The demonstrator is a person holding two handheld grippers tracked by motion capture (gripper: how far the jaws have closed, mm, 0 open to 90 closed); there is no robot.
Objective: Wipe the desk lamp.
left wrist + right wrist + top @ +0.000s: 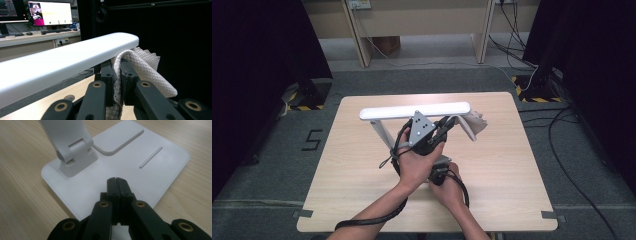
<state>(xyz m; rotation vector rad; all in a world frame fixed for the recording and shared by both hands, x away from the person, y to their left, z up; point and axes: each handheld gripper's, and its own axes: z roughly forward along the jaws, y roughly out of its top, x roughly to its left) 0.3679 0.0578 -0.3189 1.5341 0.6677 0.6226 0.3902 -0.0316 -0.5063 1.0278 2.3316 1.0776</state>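
Clamping a white diamond-weave cloth (pixel 140 67) beneath the white lamp's long bar head (pixel 62 65), my left hand-held gripper (pixel 117 75) works above the pale wooden counter (pixel 512 165); my right hand-held gripper (pixel 116 185), jaws together, presses the lamp's flat white base (pixel 150 170), seen close up.

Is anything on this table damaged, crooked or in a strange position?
Nothing stands out. The white desk lamp stands upright on the table, its base flat and unmarked. The left gripper is shut on a white cloth at the lamp head's end. The right gripper is shut over the base.
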